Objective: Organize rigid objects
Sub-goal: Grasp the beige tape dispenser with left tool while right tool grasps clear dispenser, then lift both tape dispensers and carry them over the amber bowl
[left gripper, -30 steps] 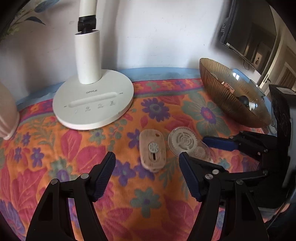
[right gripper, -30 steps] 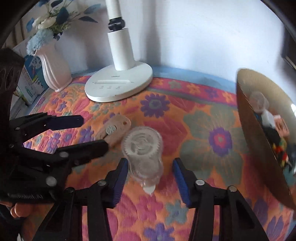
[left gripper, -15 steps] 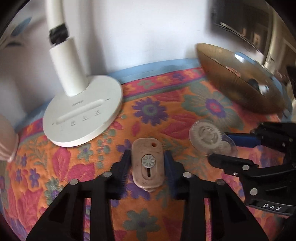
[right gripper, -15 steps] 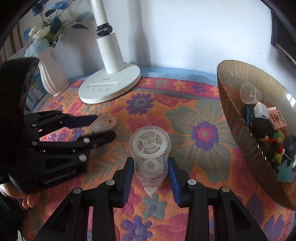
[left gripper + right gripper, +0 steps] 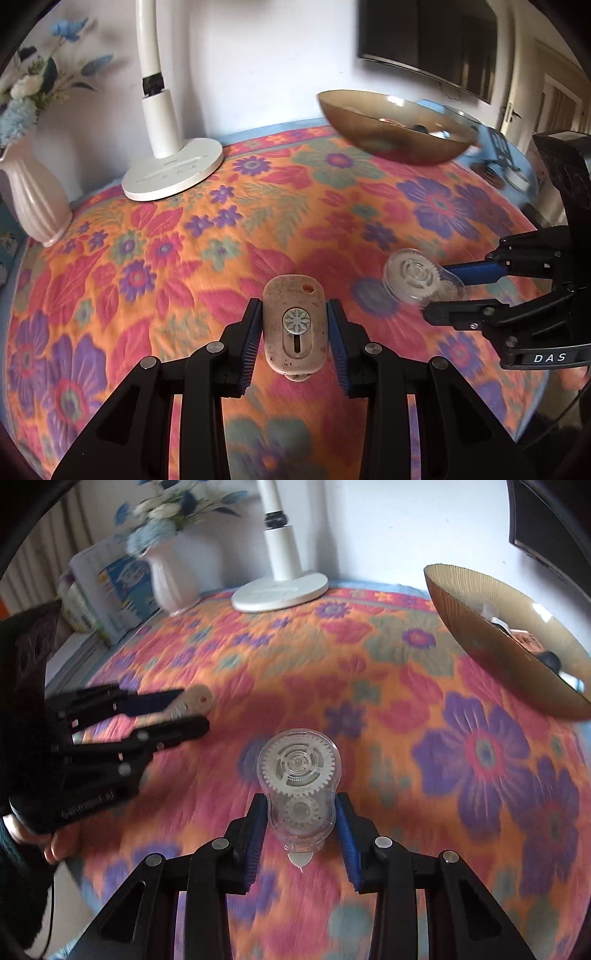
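My left gripper (image 5: 294,334) is shut on a beige oval case with a grey flower dial (image 5: 294,328) and holds it above the floral cloth. It also shows in the right wrist view (image 5: 192,703) at the left. My right gripper (image 5: 301,821) is shut on a clear correction-tape dispenser with white gears (image 5: 299,782), also lifted. In the left wrist view the dispenser (image 5: 419,277) and the right gripper (image 5: 461,291) are at the right. A brown glass bowl (image 5: 491,642) holding several small items stands at the back right.
A white desk lamp base (image 5: 173,173) stands at the back by the wall. A pale ribbed vase with blue flowers (image 5: 31,192) is at the far left. Books (image 5: 110,590) stand behind the vase. The floral tablecloth (image 5: 258,229) covers the table.
Both grippers closed from open onto their objects, the left on the beige case, the right on the dispenser. Both have since lifted and pulled back from the lamp and wall.
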`<state>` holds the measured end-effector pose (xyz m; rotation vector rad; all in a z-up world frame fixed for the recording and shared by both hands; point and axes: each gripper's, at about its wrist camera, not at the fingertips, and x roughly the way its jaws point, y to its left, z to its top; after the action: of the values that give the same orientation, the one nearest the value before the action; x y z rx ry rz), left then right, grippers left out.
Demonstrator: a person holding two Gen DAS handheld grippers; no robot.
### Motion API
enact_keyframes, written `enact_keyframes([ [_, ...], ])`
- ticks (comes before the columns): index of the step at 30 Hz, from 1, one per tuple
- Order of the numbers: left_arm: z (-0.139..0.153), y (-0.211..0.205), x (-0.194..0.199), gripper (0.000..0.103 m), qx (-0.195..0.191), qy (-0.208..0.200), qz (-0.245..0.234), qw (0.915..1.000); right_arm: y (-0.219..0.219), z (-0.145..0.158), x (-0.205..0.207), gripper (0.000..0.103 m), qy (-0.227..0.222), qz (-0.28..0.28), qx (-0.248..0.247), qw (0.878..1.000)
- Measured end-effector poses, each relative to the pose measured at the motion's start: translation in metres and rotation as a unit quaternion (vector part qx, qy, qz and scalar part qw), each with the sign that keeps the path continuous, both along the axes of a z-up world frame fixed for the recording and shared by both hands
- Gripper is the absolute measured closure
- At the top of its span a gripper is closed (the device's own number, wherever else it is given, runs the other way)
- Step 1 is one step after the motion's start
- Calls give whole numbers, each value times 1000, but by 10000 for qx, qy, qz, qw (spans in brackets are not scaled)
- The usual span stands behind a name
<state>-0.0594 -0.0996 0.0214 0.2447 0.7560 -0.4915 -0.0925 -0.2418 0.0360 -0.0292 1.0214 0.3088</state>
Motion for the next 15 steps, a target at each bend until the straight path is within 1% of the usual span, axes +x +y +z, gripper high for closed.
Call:
enact_keyframes([
  [1,0,2,-4,71,-21,18,-1,10000,0,0,-7,66,-1,-2,-20,10000],
  [2,-2,1,-4,71,-39,50,9,10000,-1,-1,-15,62,-7,-56,-15,10000],
  [3,-4,3,-5,71,-3,23,45,10000,-3,-1,-17,48,13,-100,52,9999],
  [4,-5,3,-4,71,58,-42,95,9999,-6,-1,-17,43,62,-165,271,9995],
  [5,-6,2,-5,71,60,-76,135,9999,-7,-1,-16,43,77,-258,362,9990],
  [6,-4,4,-5,71,-20,-84,142,9999,-7,-1,-15,43,95,-349,377,9986],
  [9,-4,6,-7,71,-83,-184,227,9995,5,-3,-8,42,20,-504,82,9987],
  [11,-4,7,-8,71,-88,-185,239,9995,16,-4,-9,50,-97,-551,-228,9982],
  [13,-7,4,-5,71,6,-74,268,9996,27,-4,-14,61,-265,-464,-567,9970],
  [15,-10,2,-3,69,51,73,175,9998,32,-4,-18,62,-311,-373,-646,9967],
])
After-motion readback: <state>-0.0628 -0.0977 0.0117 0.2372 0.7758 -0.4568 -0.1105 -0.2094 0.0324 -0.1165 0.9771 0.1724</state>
